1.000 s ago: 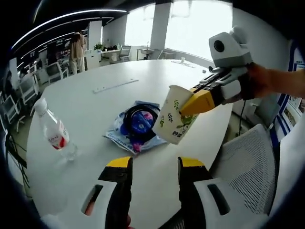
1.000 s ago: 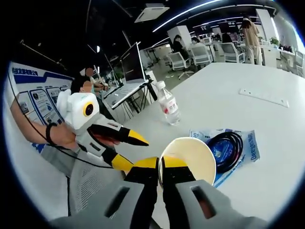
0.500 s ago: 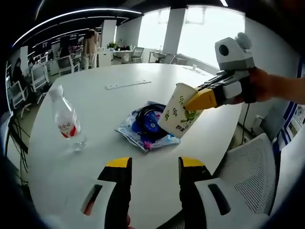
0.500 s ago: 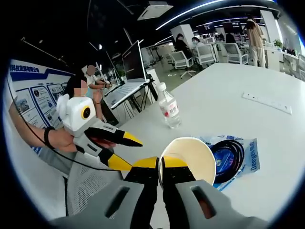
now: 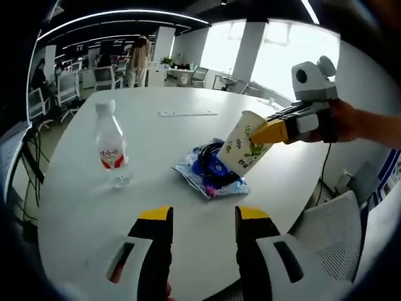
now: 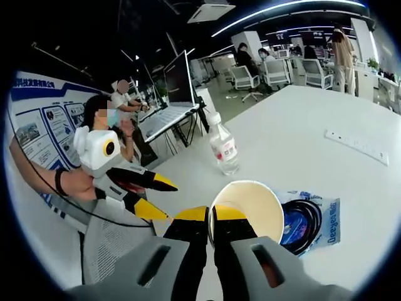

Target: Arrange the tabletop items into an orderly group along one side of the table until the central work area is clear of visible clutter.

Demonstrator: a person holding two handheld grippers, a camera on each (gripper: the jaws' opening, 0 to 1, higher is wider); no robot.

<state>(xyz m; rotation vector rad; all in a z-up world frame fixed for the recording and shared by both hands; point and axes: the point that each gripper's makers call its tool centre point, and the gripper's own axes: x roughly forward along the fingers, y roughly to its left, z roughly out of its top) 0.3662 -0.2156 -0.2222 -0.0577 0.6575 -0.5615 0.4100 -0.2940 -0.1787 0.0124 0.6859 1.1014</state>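
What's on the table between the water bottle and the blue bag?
Nothing: in the left gripper view, bare white table separates the clear plastic water bottle from the blue plastic bag.

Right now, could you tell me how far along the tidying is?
Nothing looks grouped yet. In hand: the right claw grips the cup by its rim, lifted above the table. Left to do: the bottle, the blue bag and the strip lie spread out; the left claw is open.

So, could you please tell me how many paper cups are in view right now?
1. The paper cup is held off the white table, tilted, its rim clamped by the right gripper, above the blue packet of coiled cable. Others could be hidden.
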